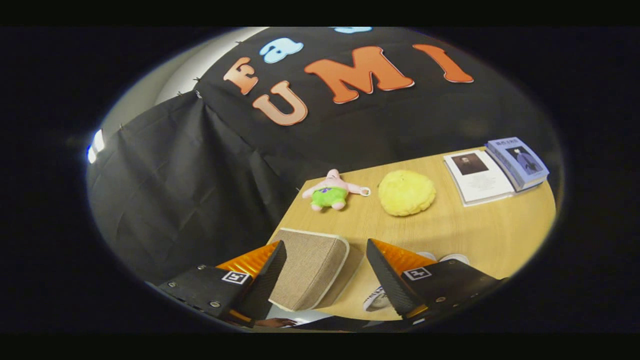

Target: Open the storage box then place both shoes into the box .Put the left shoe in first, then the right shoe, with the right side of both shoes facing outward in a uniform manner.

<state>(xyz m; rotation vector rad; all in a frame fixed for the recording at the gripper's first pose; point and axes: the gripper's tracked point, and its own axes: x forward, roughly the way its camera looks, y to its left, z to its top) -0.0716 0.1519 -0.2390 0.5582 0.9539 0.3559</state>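
Note:
The storage box [310, 267] is beige woven fabric with a pale trim. It sits on the wooden table [480, 230] near the table's left corner, and its lid looks closed. My gripper [325, 244] is open and hovers above the box. The left finger [267, 280] overlaps the box's left side, and the right finger [387, 280] is apart from it on the right. Nothing is held. White rounded bits [452, 258] peek out behind the right finger, and a black-and-white piece [377, 299] lies under it. I cannot tell whether these are the shoes.
Beyond the fingers lie a pink and green plush toy [331, 191], a round yellow cushion [406, 192], and two books [495, 170] at the far right. The table's left edge drops off just beside the box. A hand [275, 322] shows below the box.

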